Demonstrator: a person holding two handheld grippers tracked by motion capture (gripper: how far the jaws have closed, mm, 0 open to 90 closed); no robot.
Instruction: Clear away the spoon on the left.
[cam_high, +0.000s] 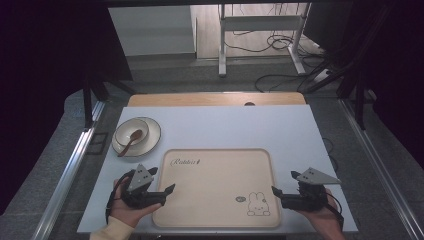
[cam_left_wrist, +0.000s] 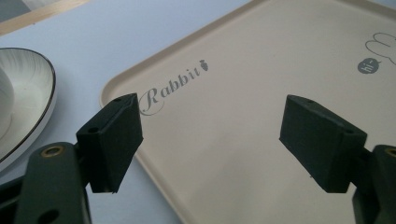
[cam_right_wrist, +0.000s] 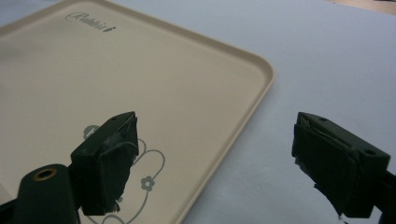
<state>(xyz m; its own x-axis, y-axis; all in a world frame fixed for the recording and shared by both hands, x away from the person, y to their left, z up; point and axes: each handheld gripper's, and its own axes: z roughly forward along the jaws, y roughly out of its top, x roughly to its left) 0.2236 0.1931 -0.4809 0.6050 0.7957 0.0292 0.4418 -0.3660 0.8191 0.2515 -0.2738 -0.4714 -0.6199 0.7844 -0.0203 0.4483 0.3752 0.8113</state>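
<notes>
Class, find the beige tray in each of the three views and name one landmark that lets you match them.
High view: tray at lower centre, between both hand-held grippers.
Left gripper view: tray across the centre and right.
Right gripper view: tray across the left.
Shared landmark: "Rabbit" lettering.

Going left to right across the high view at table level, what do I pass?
Plate with bowl and spoon → left gripper, jaws open → tray → right gripper, jaws open.
</notes>
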